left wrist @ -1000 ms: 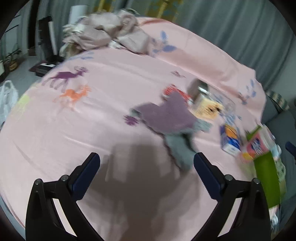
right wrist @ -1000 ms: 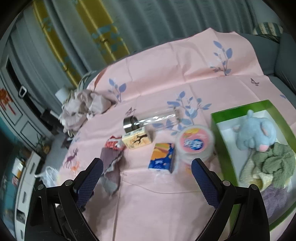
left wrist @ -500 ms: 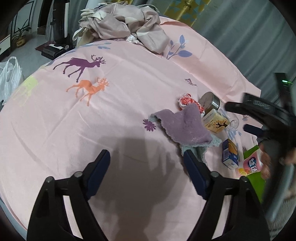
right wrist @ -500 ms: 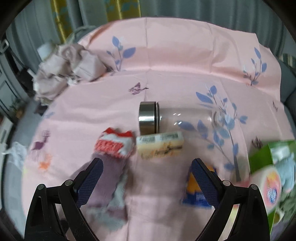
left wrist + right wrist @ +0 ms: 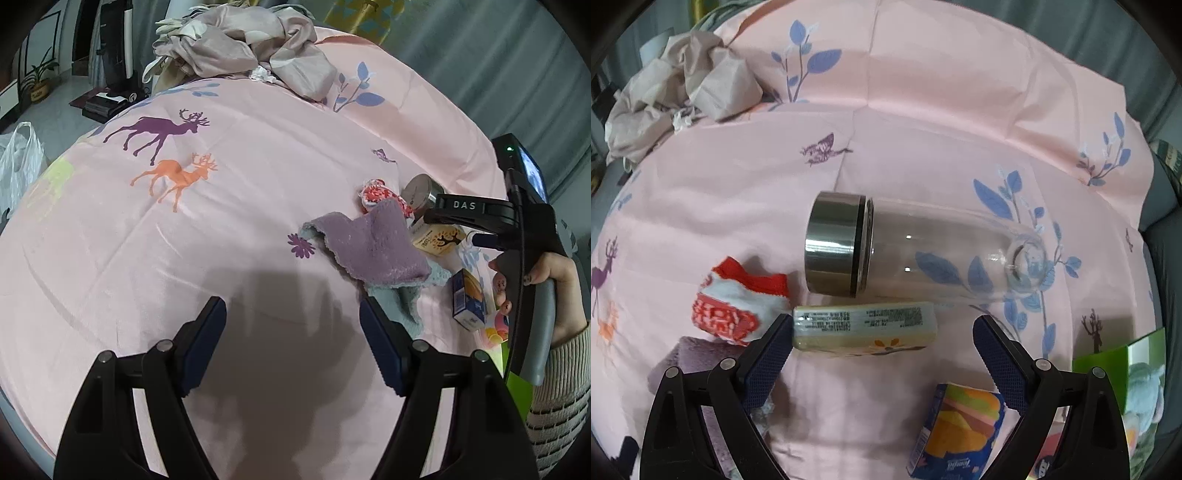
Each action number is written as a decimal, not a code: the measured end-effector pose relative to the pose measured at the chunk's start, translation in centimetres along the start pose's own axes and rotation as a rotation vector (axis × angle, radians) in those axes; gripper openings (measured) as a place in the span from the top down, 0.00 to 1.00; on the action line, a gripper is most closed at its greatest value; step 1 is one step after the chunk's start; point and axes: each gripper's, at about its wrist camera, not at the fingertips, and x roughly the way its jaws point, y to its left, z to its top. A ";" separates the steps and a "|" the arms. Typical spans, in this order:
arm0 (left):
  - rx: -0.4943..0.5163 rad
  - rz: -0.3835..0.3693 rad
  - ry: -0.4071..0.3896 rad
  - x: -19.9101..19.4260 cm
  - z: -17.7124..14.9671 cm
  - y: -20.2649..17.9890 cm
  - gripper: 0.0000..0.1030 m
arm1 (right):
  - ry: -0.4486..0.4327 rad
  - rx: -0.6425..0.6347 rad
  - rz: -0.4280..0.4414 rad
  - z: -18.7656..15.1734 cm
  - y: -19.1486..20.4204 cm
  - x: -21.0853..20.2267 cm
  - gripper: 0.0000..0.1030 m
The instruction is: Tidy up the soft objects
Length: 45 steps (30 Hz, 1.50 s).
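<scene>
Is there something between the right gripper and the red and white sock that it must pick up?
Nothing visible blocks it. The right gripper hangs open over the yellow rectangular packet; the red and white sock lies uncovered just past its left finger, with the purple fluffy towel beside it.

Green box cut off at right edge of right wrist view, contents unclear. Purple towel lower left partly behind hand-held gripper finger. Tissue pack print unreadable, bottom cropped.
</scene>
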 end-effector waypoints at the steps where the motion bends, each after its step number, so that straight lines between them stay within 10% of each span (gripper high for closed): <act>1: 0.001 0.001 0.002 0.0 -0.1 0.0 0.29 | -0.003 0.011 0.002 -0.1 -0.1 0.1 0.07; 4: 0.003 0.004 0.005 0.1 -0.1 -0.1 0.29 | 0.006 0.032 0.048 -0.5 -0.4 -0.2 0.28; 17: -0.070 -0.070 0.090 0.9 -0.1 0.7 0.30 | -0.217 0.084 0.269 -11.2 -1.7 -9.3 0.28; 34: -0.004 -0.116 0.079 0.0 -1.3 -1.1 0.33 | 0.015 0.015 0.390 -18.7 -1.9 -7.7 0.25; 42: -0.001 -0.426 0.153 -0.4 -2.1 -3.0 0.31 | -0.098 0.141 0.466 -18.3 -7.1 -10.4 0.14; 45: 0.072 -0.435 0.173 -0.6 -3.0 -4.9 0.31 | -0.107 0.195 0.466 -18.3 -8.3 -9.8 0.15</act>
